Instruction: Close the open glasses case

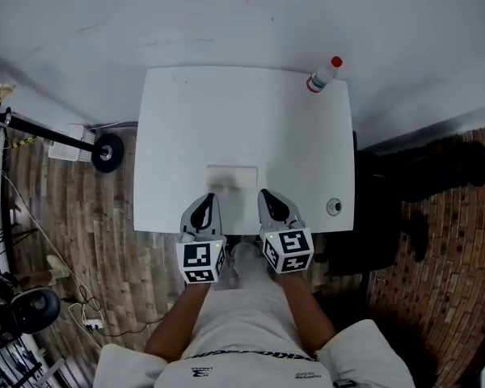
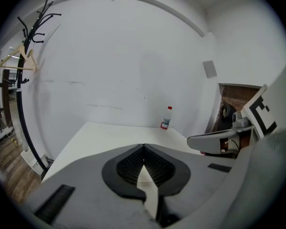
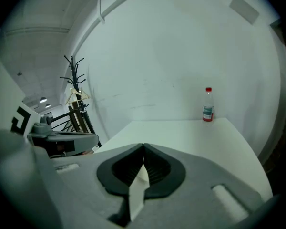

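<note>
One white table (image 1: 170, 120) was seen. One glasses case (image 1: 232, 176) was laid flat on it, near the front edge. It was pale like the table, and it could not be told if its lid was up or down. One bottle (image 1: 323, 74) with a red cap was stood at the far right corner, well apart from the case. One small round thing (image 1: 333, 207) was seen near the right edge of the table. One coat stand (image 2: 26, 80) with one hanger (image 2: 19, 58) was seen by the wall.

Two grippers were held side by side over the front edge of the table, both pointed away from the person. The left gripper (image 1: 211, 197) was held just before the left end of the case, and the right gripper (image 1: 264, 192) just before its right end. The case was not touched by either one. The jaws of each gripper were pressed together at the tips, and nothing was held in them. Two bare forearms were stretched forward from the body, one behind each gripper.
</note>
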The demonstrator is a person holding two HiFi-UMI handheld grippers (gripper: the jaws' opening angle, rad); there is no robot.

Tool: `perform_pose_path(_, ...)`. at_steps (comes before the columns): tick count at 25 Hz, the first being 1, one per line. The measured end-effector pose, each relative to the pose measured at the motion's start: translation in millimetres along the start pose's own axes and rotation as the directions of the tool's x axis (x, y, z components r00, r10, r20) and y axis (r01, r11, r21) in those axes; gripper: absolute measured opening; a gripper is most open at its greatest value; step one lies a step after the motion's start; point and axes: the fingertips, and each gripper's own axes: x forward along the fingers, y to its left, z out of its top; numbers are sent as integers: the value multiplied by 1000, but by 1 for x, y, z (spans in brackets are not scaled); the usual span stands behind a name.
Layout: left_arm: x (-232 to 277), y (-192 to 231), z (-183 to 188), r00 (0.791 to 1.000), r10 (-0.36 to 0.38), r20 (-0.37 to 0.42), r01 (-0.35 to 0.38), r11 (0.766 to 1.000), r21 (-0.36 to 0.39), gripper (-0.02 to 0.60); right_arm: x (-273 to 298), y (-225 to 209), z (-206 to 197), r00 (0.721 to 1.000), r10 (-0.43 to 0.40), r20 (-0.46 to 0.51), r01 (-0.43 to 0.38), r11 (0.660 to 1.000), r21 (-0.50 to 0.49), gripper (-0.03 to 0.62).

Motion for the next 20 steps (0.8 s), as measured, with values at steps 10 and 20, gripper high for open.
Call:
perform_pose_path(10, -19, -12, 41, 999, -28, 44, 27, 999, 24, -3, -26, 10, 37, 998, 7, 63, -6, 1000, -15, -5)
perform_pose_path(20, -29, -33, 75, 994, -68, 87, 62, 996, 69, -3, -50, 9, 62, 994, 2, 109, 2, 999, -32, -5)
